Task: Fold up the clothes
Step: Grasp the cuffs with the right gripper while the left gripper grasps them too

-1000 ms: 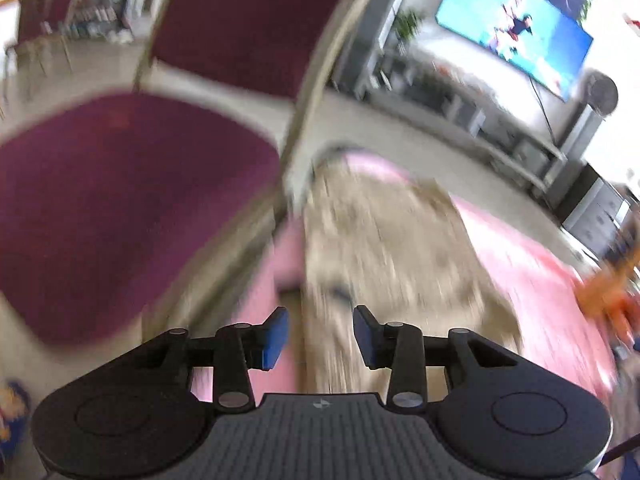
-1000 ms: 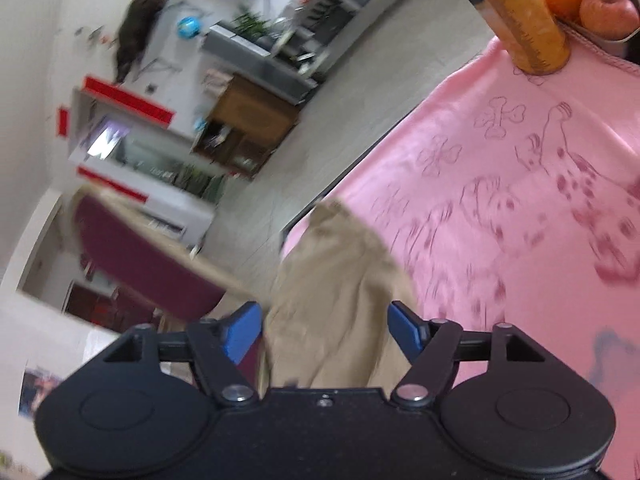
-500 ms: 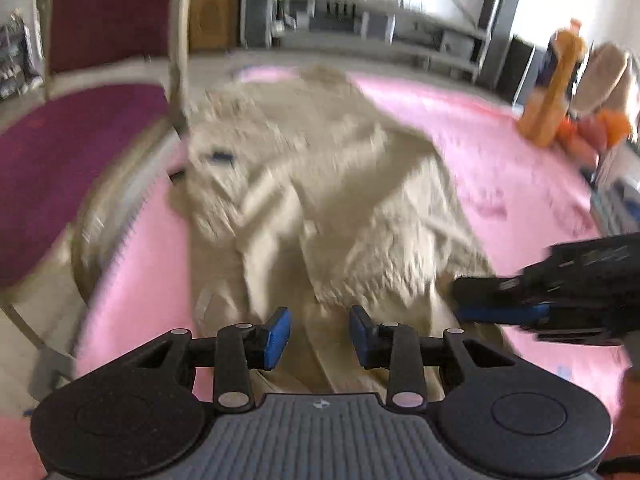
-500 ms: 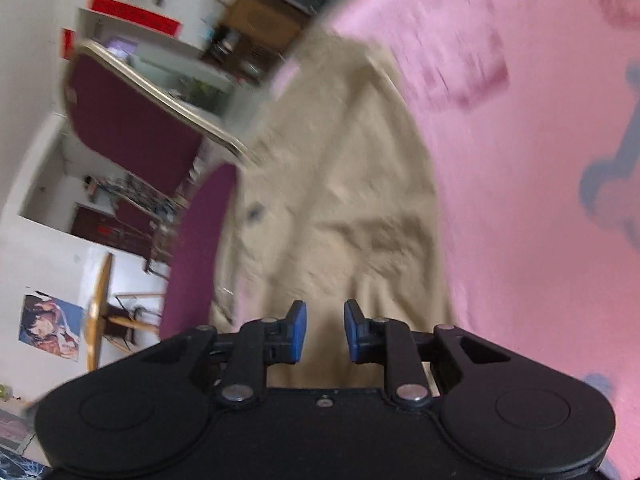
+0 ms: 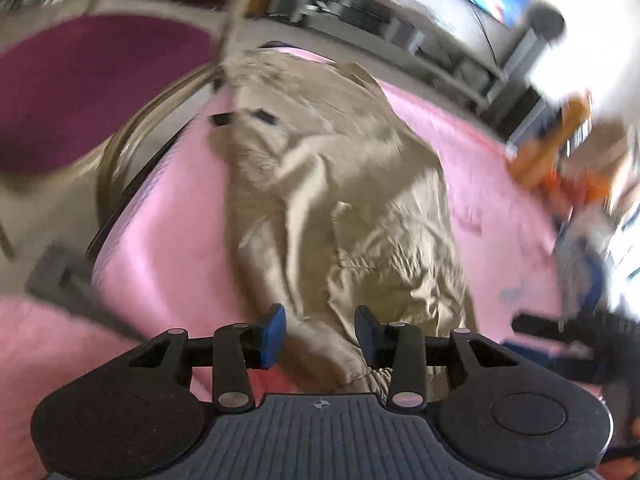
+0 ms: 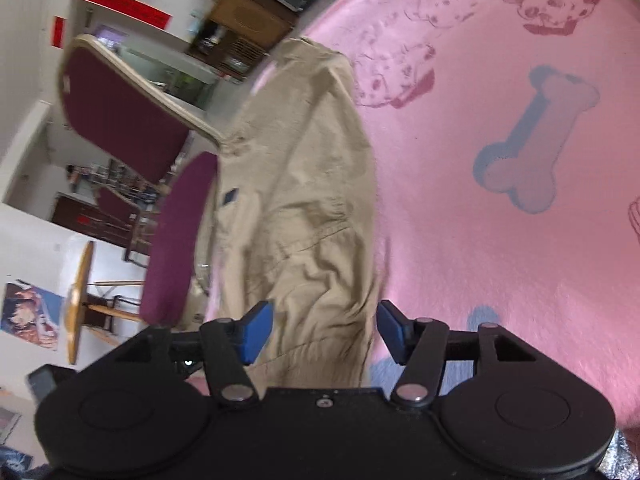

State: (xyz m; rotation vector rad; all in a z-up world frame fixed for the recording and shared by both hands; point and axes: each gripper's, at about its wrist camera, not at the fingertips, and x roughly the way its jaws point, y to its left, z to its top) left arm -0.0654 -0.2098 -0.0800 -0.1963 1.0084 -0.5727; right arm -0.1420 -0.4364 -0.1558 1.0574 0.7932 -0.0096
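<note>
Now at the near hem: both grippers over the trousers, neither gripping

Khaki trousers (image 5: 340, 184) lie lengthwise on the pink blanket (image 5: 492, 184), long and rumpled, far end at the blanket edge beside the maroon chair (image 5: 88, 76). Left side of the garment runs close to that edge; right side has bare blanket next to it.

Left gripper (image 5: 320, 334): jaws apart, near end of the cloth between the blue pads, nothing pinched. Right gripper (image 6: 325, 330): jaws wider apart, straddling the same near end, also not gripping. Whether the pads touch fabric, cannot tell; both views are blurred.

Judgement: early step, still a grasp setup, no fold made yet. Next move likely calls for each gripper to settle on a near corner or hem, close on all layers, then lift together and carry toward the far end. Risk: catching only the top layer, or dragging cloth off the edge.
</note>
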